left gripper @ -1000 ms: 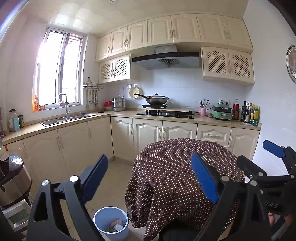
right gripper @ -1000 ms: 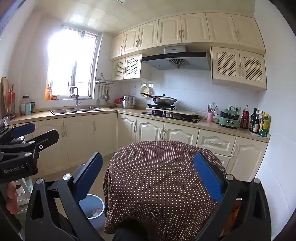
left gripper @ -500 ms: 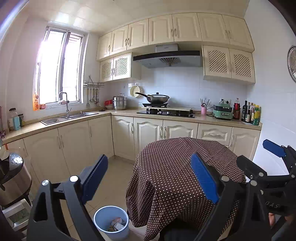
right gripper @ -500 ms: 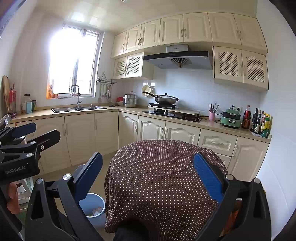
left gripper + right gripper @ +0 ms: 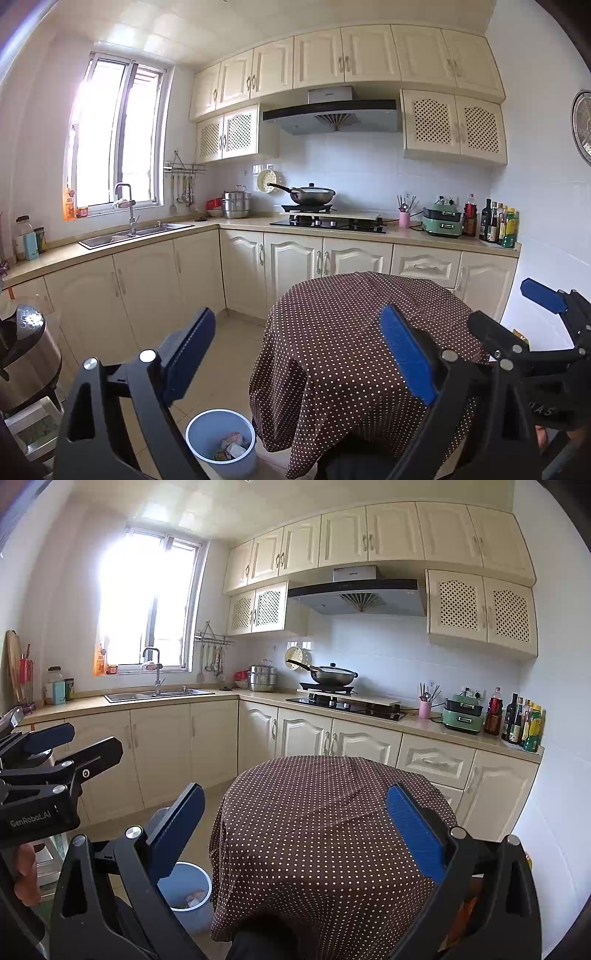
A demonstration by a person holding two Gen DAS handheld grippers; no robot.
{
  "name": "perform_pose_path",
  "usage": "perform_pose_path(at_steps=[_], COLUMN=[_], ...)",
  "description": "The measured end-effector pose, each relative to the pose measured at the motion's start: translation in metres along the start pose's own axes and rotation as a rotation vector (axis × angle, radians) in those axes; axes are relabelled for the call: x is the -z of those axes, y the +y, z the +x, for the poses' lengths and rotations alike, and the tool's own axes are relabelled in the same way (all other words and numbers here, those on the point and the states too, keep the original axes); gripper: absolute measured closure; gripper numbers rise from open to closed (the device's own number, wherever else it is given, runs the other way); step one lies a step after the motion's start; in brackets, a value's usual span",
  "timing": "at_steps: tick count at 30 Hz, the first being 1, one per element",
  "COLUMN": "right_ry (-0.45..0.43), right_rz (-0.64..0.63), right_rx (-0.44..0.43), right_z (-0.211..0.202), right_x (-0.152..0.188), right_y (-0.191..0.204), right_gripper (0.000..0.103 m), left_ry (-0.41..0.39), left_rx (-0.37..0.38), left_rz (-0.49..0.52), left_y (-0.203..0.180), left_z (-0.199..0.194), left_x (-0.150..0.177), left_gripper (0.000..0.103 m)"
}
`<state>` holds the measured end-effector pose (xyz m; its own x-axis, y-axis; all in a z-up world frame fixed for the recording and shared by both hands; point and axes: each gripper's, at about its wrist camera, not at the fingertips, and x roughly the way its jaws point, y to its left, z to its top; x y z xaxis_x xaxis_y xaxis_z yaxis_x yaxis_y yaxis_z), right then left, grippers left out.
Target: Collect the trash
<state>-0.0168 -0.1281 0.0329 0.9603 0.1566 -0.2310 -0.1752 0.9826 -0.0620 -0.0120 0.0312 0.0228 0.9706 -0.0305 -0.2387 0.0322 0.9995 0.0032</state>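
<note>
A light blue trash bin (image 5: pixel 221 443) stands on the floor left of a round table with a brown dotted cloth (image 5: pixel 354 332); crumpled trash (image 5: pixel 232 445) lies inside it. The bin also shows in the right wrist view (image 5: pixel 186 890), partly behind my finger. My left gripper (image 5: pixel 297 349) is open and empty, held above the table's near edge. My right gripper (image 5: pixel 295 825) is open and empty over the table (image 5: pixel 325 823). The tabletop shows no loose trash. Each gripper appears at the edge of the other's view.
L-shaped cream cabinets with a counter (image 5: pixel 236 221) run along the back and left, with a sink (image 5: pixel 133 232), a stove with a wok (image 5: pixel 314 194) and bottles (image 5: pixel 496 225). A steel cooker (image 5: pixel 22 354) sits on a stool at left. Tiled floor (image 5: pixel 225 354) lies between table and cabinets.
Both views have tilted up very slightly. Both grippers stay open and empty; nothing else has moved.
</note>
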Motion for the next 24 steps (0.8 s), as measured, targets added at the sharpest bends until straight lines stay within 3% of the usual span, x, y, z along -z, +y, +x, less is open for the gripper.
perform_pose_path(at_steps=[24], right_ry=[0.014], right_rz=[0.006], right_rx=[-0.007], right_z=[0.001], right_x=[0.0021], right_y=[-0.0007], right_gripper=[0.007], left_ry=[0.006], left_rx=[0.005], left_rz=[0.007], left_y=[-0.0037], left_z=[0.0023], left_x=[0.0025], left_gripper=[0.014])
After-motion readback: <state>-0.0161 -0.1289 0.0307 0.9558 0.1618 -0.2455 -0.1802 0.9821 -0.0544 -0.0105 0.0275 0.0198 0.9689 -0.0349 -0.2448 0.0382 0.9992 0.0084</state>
